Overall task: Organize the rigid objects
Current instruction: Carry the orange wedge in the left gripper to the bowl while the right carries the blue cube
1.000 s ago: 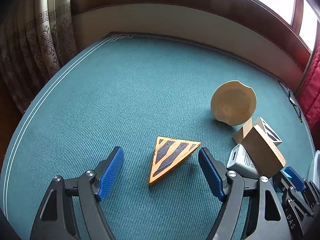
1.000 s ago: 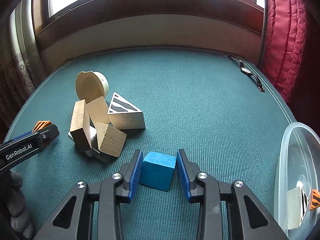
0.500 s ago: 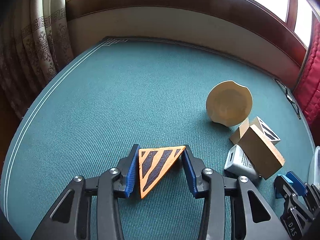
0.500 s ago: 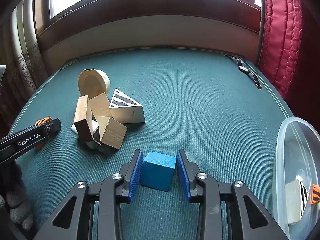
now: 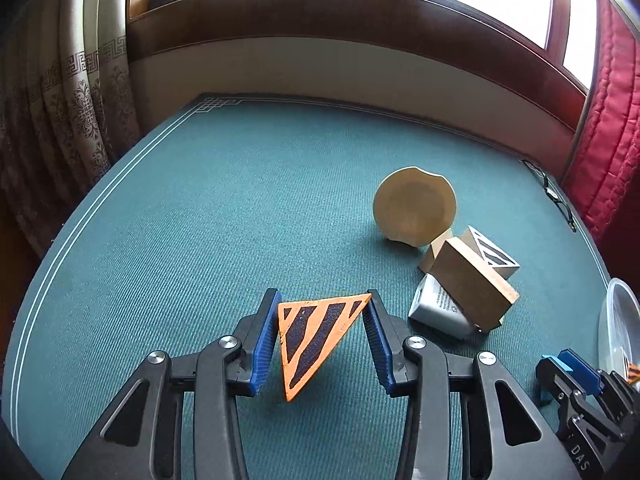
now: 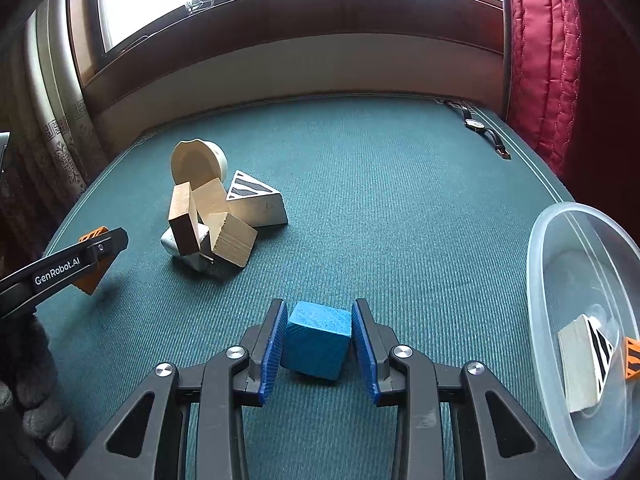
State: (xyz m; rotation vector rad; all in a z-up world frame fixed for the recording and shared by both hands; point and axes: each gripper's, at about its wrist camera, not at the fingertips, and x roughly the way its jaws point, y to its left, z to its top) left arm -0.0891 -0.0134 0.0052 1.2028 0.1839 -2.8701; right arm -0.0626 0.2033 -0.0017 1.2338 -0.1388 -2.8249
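Observation:
My left gripper [image 5: 322,322] is shut on an orange triangle block with black stripes [image 5: 316,336] and holds it lifted off the green table [image 5: 224,208]. My right gripper [image 6: 319,334] is shut on a blue cube [image 6: 318,340], held just above the table [image 6: 380,200]. The left gripper also shows at the left of the right wrist view [image 6: 86,254] with the orange triangle block [image 6: 91,276] in it. A clear plastic tub [image 6: 536,264] at the right holds a striped wooden wedge [image 6: 586,360] and an orange piece [image 6: 630,358].
A pile of wooden blocks lies mid-table: a round disc [image 5: 414,206], a tilted rectangular block [image 5: 472,284], a striped wedge [image 6: 256,202] and a white box [image 5: 434,312]. A wristwatch [image 6: 482,128] lies at the far right edge. Curtains hang at both sides.
My left gripper closed on the orange triangle block and lifted it off the table. My right gripper, still shut on the blue cube, rose and moved toward the tub.

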